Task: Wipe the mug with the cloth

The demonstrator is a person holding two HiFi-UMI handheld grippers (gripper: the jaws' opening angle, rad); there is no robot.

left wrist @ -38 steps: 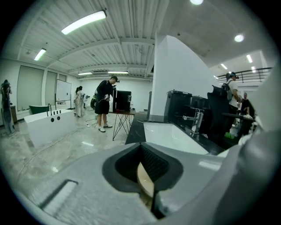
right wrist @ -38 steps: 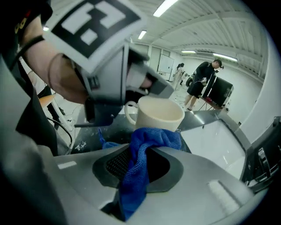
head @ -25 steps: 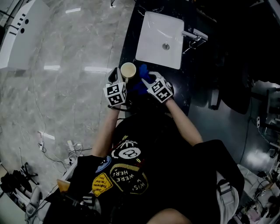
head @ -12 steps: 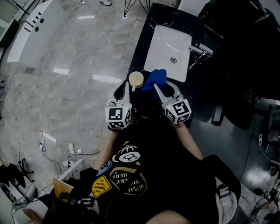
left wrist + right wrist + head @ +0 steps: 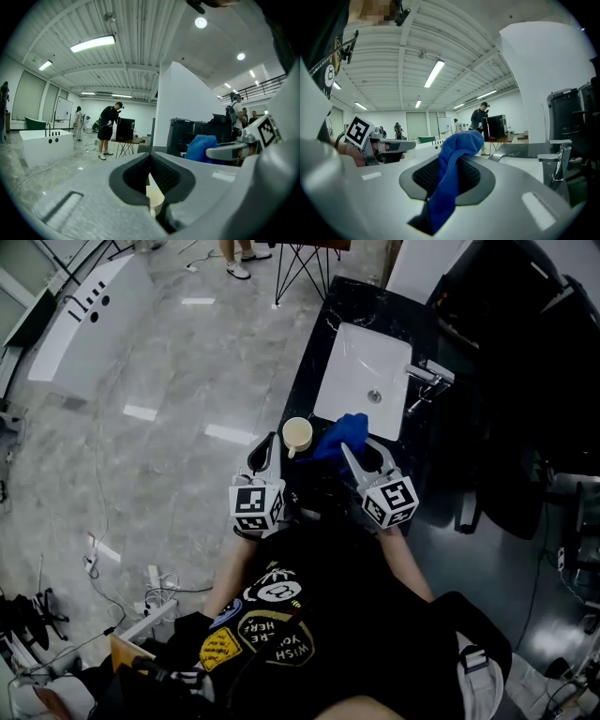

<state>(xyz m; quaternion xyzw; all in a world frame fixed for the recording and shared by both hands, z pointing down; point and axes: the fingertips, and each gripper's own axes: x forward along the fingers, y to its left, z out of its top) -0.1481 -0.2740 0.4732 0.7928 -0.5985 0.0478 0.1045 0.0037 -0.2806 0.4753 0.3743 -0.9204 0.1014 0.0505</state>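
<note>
In the head view a cream mug [image 5: 297, 434] is held above the black counter's near end, just left of a bunched blue cloth [image 5: 339, 434]. My left gripper [image 5: 273, 440] is shut on the mug. In the left gripper view a strip of the mug [image 5: 154, 198] shows between the closed jaws. My right gripper [image 5: 347, 448] is shut on the cloth. In the right gripper view the cloth [image 5: 450, 173] hangs through the jaws and bulges above them. Mug and cloth sit side by side with a small gap between them.
A white sink basin [image 5: 361, 362] with a chrome faucet [image 5: 427, 374] is set in the black counter [image 5: 319, 324] beyond the grippers. Grey marble floor lies to the left, with a white bathtub [image 5: 80, 320] far left. A person [image 5: 108, 129] stands far off.
Both grippers have drawn back toward my body and tipped upward. The cloth, pressed against the mug a second ago, now sits a little apart from it.
</note>
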